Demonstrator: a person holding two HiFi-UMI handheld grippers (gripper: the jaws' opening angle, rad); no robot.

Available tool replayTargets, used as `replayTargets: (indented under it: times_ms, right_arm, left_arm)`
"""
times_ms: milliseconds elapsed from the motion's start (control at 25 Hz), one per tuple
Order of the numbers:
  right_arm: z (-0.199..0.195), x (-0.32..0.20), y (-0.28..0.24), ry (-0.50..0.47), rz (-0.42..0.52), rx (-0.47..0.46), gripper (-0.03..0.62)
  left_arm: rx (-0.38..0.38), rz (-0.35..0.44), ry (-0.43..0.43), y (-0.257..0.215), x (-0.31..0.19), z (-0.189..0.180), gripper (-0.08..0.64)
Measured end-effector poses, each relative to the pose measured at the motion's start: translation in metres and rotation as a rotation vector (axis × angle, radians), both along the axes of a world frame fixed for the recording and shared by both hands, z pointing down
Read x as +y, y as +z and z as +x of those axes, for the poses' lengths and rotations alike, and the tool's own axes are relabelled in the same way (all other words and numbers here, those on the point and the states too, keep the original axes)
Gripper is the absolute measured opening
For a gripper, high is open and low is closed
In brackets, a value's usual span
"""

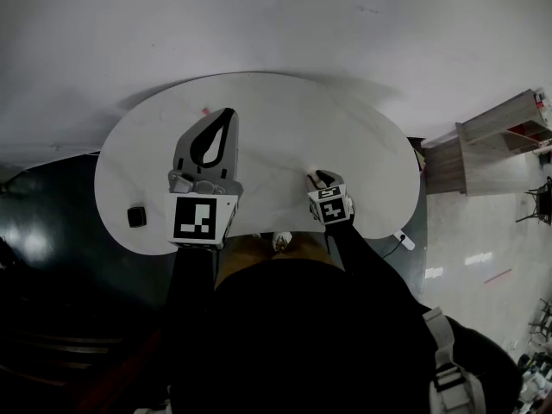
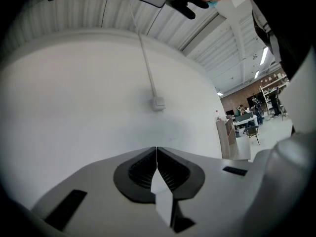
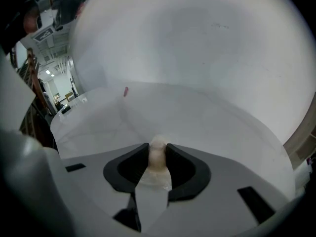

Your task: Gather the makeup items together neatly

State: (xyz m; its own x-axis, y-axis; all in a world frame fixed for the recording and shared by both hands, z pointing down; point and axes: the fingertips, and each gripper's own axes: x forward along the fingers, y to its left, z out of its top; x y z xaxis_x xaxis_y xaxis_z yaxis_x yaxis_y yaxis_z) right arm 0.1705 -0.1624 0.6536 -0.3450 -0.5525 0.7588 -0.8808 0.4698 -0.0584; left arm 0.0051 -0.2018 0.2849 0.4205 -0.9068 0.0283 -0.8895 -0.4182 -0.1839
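Claws are sitting over the near half of the white table (image 1: 285,119), each in a different state. The right claw (image 3: 158,151) is clamping narrowly on a short pale cream stick (image 3: 157,164), probably one of the makeup items. Its pads are pressing the stick's two sides. The stick's long axis is running straight out along the jaws, with the rounded end poking just past the tips toward the far side. This claw is tilting down at the near right part of the table, and no view is showing whether the stick is touching the surface. The left claw (image 1: 226,119) is lying level and pointing far, its jaws pressed together on nothing.

A small black square piece (image 1: 136,216) is resting by the table's near left rim. It is lying just left of the left claw's marker cube (image 1: 203,218) and well apart from the right claw, with the left claw standing between them. A small red mark (image 1: 205,110) is showing farther in, too small to identify.

The coming move is probably turning on that leftward gap. The held stick is lying to the right of the black piece, so it is likely needing to travel left, around the left claw, to be set beside it. The left hand is clearly the nearer one to the black piece.
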Motion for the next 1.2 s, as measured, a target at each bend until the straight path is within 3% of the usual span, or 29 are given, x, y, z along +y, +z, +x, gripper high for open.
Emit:
replayTargets:
  times_ms: [200,360,800,1200]
  right_arm:
    - [0.001,-0.004,-0.003,0.009,0.008,0.015,0.121]
    - [0.0,-0.018,-0.03,0.036,0.079,-0.016,0.121]
    - [-0.021,-0.063,-0.208,0.039,0.493,-0.135,0.121]
    - [-0.036,-0.047,-0.356,0.005,0.826,-0.214,0.123]
  left_arm:
    - [0.001,0.002,-0.003,0.0,-0.001,-0.003,0.017]
    - [0.007,0.008,-0.007,0.004,-0.001,-0.007,0.017]
    - [0.034,0.042,-0.009,-0.003,0.003,-0.009,0.017]
    - [0.036,0.053,-0.016,-0.005,0.004,-0.01,0.017]
